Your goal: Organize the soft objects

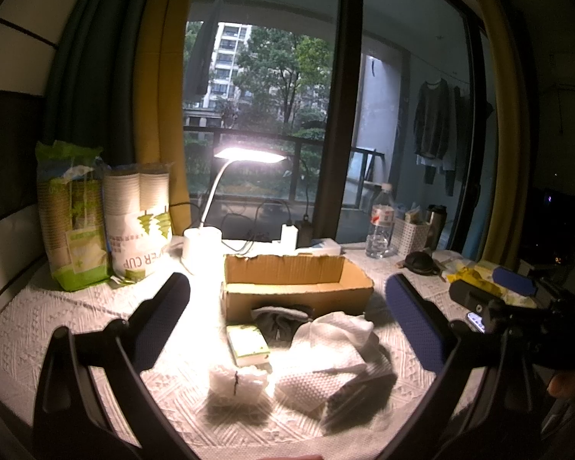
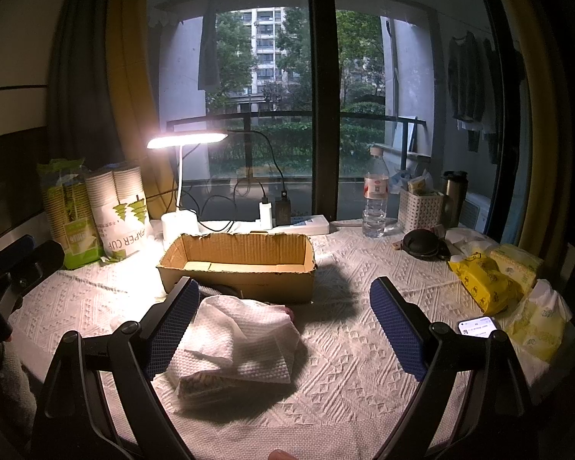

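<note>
Table (image 1: 57,322) under a white embossed cover, lamp-lit, facing a window.

At 9 o'clock in the left view: two cup sleeves (image 1: 107,226) standing upright, side by side at the table's far left edge. Just right of them, at 11 o'clock, the lamp (image 1: 207,245), head lit, base touching the table.

Left gripper (image 1: 287,322): jaws spread wide, holding nothing, both blue pads clear of all items. Between the pads lie the soft items. At 6 o'clock, a small white bundle (image 1: 237,383), tied with a dark tie. Above it, a small green-and-white pack (image 1: 249,345). Right of the pack, a grey cloth (image 1: 280,318) lying against the front wall of the box (image 1: 295,299). Box is cardboard, open-topped, at centre; nothing visible inside it in the right view. Right of the bundle, a white towel (image 1: 326,349), crumpled, draped over a dark item, identity unclear.

Right gripper (image 2: 280,326): jaws spread wide, holding nothing. The towel (image 2: 241,337) lies just beside the left pad; contact cannot be confirmed.

At 1 o'clock: bottle (image 2: 375,199) upright, white basket (image 2: 419,211) beside it. At 3 o'clock: yellow packs (image 2: 490,283) and a phone (image 2: 477,326), screen lit.
</note>
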`<action>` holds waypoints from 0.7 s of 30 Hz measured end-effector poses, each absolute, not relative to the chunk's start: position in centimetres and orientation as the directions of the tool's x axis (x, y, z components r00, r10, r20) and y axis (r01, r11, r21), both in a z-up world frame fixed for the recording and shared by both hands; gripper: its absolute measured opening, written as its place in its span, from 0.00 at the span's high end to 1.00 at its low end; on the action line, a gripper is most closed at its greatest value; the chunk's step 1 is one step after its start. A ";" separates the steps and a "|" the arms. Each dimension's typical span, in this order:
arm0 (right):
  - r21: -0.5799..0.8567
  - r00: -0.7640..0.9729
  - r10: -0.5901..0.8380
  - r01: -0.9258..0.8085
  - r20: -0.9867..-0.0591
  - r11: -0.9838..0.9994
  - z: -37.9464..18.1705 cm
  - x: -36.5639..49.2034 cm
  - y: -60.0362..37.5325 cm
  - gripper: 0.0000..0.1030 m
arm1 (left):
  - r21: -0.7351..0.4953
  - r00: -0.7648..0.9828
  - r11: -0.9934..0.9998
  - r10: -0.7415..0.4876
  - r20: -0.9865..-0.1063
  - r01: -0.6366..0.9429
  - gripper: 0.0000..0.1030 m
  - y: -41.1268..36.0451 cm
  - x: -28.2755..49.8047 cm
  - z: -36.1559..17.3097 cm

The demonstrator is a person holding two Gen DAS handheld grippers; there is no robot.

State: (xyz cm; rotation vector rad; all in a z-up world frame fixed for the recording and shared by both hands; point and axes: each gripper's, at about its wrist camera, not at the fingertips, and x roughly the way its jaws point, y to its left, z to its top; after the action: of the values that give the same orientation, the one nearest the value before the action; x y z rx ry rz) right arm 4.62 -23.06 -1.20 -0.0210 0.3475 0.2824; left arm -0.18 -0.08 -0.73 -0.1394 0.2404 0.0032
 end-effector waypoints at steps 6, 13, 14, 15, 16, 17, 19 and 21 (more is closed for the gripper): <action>0.032 0.898 0.270 -0.276 -0.348 0.961 -1.6 4.6 -22.7 0.10 | -0.133 0.965 0.991 -0.010 -0.264 -0.026 0.00 -0.9 0.2 -1.2; 0.041 0.879 0.256 -0.262 -0.403 0.964 -4.3 6.6 -23.6 0.10 | -0.142 0.941 0.989 -0.004 -0.340 -0.046 0.00 -0.6 2.0 -2.9; 0.042 0.876 0.255 -0.261 -0.410 0.964 -4.5 6.8 -23.6 0.10 | -0.146 0.934 0.988 -0.004 -0.356 -0.051 0.00 -0.4 2.4 -3.3; 0.044 0.872 0.254 -0.260 -0.417 0.965 -4.7 7.1 -23.5 0.10 | -0.148 0.928 0.987 -0.003 -0.373 -0.056 0.00 -0.3 2.8 -3.8; 0.045 0.868 0.253 -0.259 -0.427 0.965 -5.0 7.5 -23.5 0.10 | -0.149 0.923 0.987 -0.001 -0.385 -0.061 0.00 -0.1 3.2 -4.1; 0.045 0.864 0.253 -0.259 -0.436 0.965 -5.3 7.8 -23.4 0.10 | -0.149 0.917 0.986 0.003 -0.400 -0.068 0.00 0.0 3.6 -4.6; 0.049 0.851 0.256 -0.264 -0.458 0.963 -6.0 8.5 -23.3 0.10 | -0.152 0.900 0.985 0.011 -0.435 -0.085 0.00 0.3 4.4 -5.6; 0.051 0.840 0.262 -0.271 -0.476 0.961 -6.6 9.1 -23.1 0.10 | -0.154 0.884 0.983 0.019 -0.467 -0.102 0.00 0.9 5.2 -6.6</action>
State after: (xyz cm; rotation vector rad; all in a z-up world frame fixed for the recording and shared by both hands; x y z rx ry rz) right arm 9.10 -23.07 -6.63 -0.0181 0.5003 0.2818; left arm 5.19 0.87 -6.64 -0.1766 0.4832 0.0631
